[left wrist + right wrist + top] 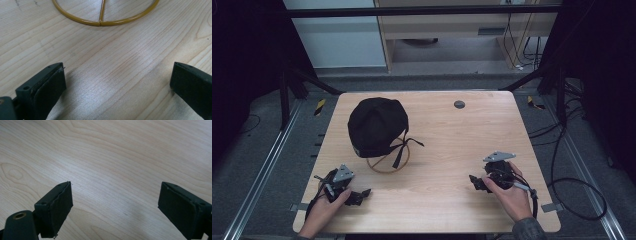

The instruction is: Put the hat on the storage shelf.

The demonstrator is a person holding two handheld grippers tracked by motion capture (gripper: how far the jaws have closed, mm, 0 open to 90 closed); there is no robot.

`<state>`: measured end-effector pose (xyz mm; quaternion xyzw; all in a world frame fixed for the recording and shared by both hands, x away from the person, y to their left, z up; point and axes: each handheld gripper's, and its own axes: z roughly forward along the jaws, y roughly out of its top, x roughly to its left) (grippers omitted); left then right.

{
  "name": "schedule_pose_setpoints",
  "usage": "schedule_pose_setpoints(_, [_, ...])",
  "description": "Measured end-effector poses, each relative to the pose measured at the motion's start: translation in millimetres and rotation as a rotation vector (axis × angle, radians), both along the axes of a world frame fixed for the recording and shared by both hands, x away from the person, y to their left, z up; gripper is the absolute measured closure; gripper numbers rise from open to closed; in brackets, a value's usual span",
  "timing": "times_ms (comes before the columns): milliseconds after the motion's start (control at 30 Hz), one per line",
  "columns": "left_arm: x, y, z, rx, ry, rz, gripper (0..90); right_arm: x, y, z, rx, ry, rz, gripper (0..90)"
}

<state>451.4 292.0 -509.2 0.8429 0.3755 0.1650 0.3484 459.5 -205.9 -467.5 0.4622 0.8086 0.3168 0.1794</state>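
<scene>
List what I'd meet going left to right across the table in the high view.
Left gripper → black cap on its gold wire stand → small grey disc → right gripper.

A light wooden table with rounded corners (452, 165) stands on a grey carpeted floor (257, 165), flanked by metal floor rails (259, 172). Black cables (574, 192) coil on the right. Behind stand a pale wooden cabinet (452, 27) and a white panel (339, 42); dark curtains (242, 55) frame both sides.
</scene>
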Motion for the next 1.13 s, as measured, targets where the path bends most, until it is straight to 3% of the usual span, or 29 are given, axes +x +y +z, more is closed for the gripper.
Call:
schedule_pose_setpoints(533, [0.1, 0.1, 0.0, 0.001, -0.001, -0.001, 0.0, 7.9, 22.2, -31.7, 0.019, 0.051, 0.003, 12.0])
schedule_pose_setpoints(833, [0.0, 0.0, 0.0, 0.000, 0.000, 0.000, 0.0, 6.6, 28.9, -36.7, -0.004, 0.008, -0.009, 8.8])
schedule_pose_setpoints(967, [0.1, 0.1, 0.0, 0.001, -0.001, -0.001, 0.0, 6.1, 29.6, -39.5, 0.008, -0.019, -0.016, 7.4])
schedule_pose_setpoints(1067, [0.0, 0.1, 0.0, 0.001, -0.001, -0.001, 0.0, 3.2, 29.4, -44.8, 0.039, -0.070, -0.025, 6.5])
schedule_pose_setpoints(1133, [0.1, 0.1, 0.1, 0.001, -0.001, -0.002, 0.0, 3.1, 29.4, -44.8, 0.039, -0.069, -0.025, 6.5])
